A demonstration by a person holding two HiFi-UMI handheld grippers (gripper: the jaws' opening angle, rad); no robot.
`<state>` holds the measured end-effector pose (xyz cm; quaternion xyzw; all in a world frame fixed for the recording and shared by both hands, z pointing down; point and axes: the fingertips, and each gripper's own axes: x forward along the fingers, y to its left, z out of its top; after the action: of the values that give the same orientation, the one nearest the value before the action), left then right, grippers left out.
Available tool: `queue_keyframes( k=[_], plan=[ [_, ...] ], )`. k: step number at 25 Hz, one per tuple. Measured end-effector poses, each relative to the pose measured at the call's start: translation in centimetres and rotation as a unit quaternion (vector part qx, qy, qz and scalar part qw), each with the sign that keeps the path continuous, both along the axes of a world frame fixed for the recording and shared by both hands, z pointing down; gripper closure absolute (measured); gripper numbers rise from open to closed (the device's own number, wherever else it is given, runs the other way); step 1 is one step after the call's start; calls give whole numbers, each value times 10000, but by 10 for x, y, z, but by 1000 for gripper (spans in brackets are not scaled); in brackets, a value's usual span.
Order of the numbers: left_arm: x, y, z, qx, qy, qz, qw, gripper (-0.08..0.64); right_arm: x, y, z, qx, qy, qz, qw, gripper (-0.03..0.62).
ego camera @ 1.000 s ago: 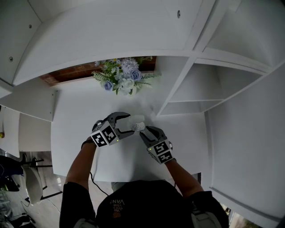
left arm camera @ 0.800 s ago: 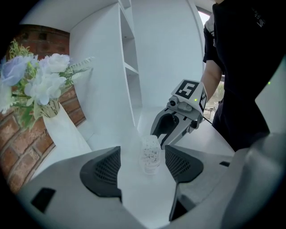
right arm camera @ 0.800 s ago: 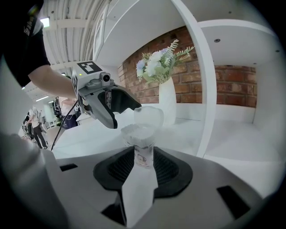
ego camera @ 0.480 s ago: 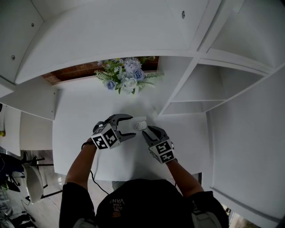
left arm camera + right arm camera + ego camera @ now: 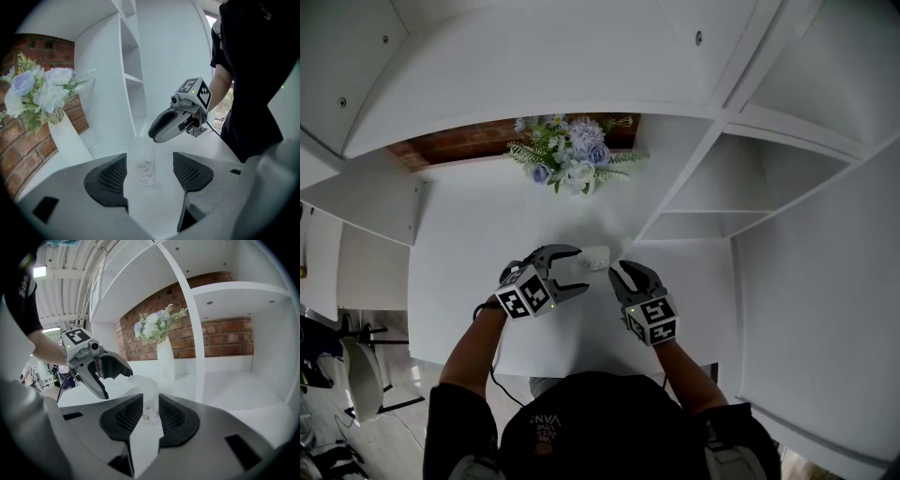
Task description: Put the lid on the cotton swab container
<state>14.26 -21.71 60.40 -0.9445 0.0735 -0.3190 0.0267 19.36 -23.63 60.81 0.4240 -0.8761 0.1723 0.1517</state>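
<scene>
On the white bench [image 5: 469, 234] the clear cotton swab container [image 5: 596, 257] stands upright, just in front of a white shelf unit [image 5: 703, 192] and between the two grippers. The left gripper [image 5: 579, 270] comes at it from the left with its fingers spread wide apart. The container lies ahead of their tips, and neither pad touches it. The right gripper [image 5: 622, 275] sits just to the right of the container. Its fingers have just been closing and now leave only a narrow gap. The container shows through that gap from beyond the tips, so nothing is clamped between them. In the right gripper view the container's top seems to carry a cloudy lid [image 5: 139, 382], though against the white surroundings this is hard to make out. Further back, a white vase [image 5: 165, 359] of blue and white flowers [image 5: 572, 155] stands against a brick wall [image 5: 215, 333].
</scene>
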Motion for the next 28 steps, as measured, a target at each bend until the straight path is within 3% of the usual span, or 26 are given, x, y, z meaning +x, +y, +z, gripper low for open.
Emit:
queue_keyframes(
  k=[6,13,21,28],
  plan=[
    [-1,9,3,-117,33,-151,9998,267,-2,-8,-21,179,-215,105,9996,513],
    [1,13,9,-327,236,-450,9982,268,-21,-11,-20,219,-86,-218,9995,536],
    [0,6,2,-664,647,-1108,9895,280,-27,-7,-8,130,60,-322,9994,559],
    [-1,-1,-3,-689,945,-1660,9792,288,-26,-8,-8,156,73,-324,9993,573]
  ],
)
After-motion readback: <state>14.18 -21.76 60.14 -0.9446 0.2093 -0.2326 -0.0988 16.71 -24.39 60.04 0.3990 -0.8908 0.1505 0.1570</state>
